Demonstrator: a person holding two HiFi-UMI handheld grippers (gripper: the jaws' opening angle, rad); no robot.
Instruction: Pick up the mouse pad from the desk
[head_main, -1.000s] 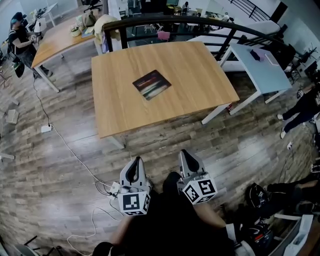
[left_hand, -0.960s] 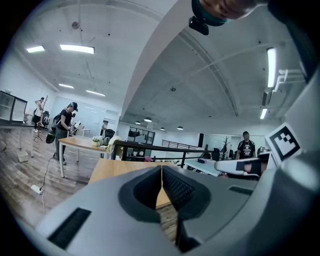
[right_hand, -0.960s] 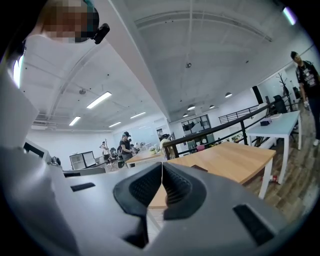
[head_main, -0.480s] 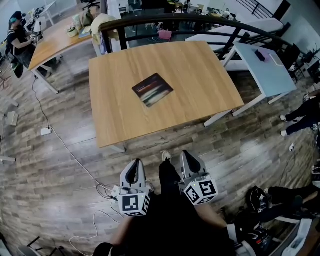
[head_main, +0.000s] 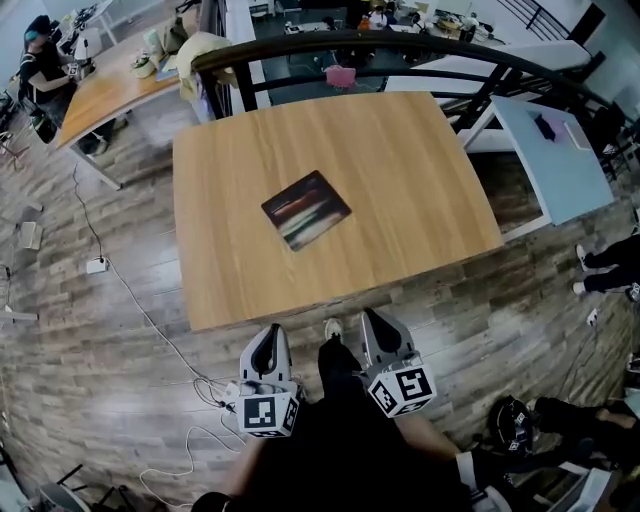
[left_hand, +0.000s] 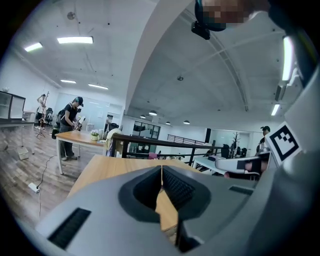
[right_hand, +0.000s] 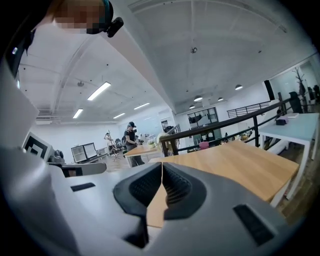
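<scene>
A cable (head_main: 140, 310) is trailing beside the desk (head_main: 420, 180); the mouse pad (head_main: 306, 209) is lying mid-top, unobstructed; left gripper (head_main: 267, 348) and right gripper (head_main: 380, 338) are hanging closed, empty

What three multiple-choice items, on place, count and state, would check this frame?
1. Where is the mouse pad? A on the floor; B near the desk's middle; C on the railing.
2. How many mouse pads lie on the desk? A one; B two; C three.
3. The left gripper and right gripper are: A open; B shut on the mouse pad; C shut, empty.
Key: B, the head view shows it flat at mid-desk; A, only one dark mouse pad lies there; C, each gripper's fingers meet with nothing between them.
</scene>
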